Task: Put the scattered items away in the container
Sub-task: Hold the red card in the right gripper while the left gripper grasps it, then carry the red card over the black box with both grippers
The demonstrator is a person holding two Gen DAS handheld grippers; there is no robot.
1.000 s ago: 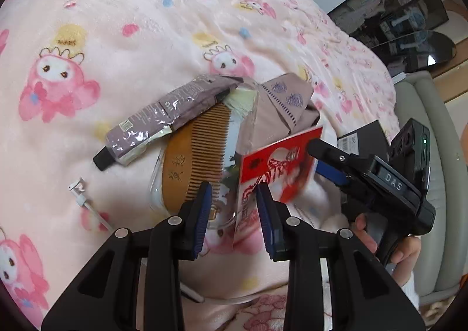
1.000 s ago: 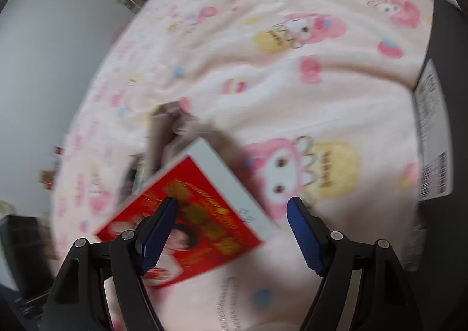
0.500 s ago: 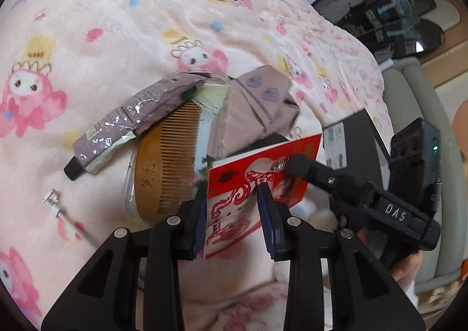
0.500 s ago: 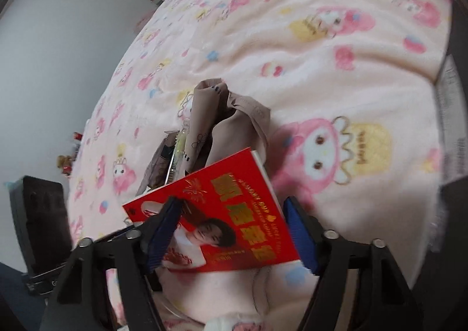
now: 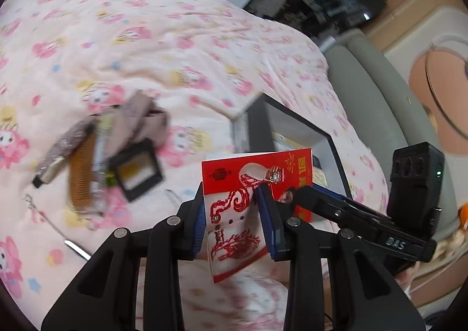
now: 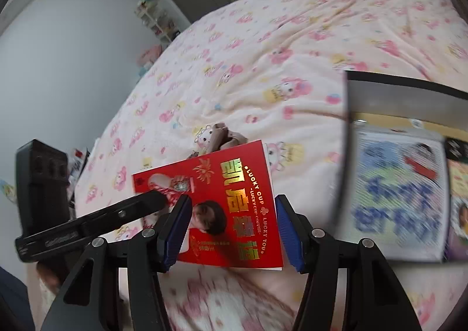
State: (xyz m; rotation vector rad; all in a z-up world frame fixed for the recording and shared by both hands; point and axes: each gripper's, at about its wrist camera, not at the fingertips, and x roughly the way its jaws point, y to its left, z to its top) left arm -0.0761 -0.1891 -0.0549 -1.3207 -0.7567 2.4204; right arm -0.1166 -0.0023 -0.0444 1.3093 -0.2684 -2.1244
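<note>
While the red card was down by the pile of clutter a second ago, it's now lifted and carried over toward the black box, which has swung into both views, so this one's mid-transfer and close to getting dropped in.

Grip situation is a bit murky. The left gripper has its fingers on either side of the card's lower half and looks like it's pinching it, but the gap still looks fairly wide, so I can't tell for sure. The right gripper has its fingers spread open around the card from the other side, with one finger reaching the face of it.

The box already has some printed packets inside, so the card needs to slide in on top or beside those.

Still left behind on the pink blanket: a wooden comb, a silvery tube, a taupe cloth, a small black square case and a thin white cable. Nothing really blocks the path; the near wall of the box is the only thing to clear.
</note>
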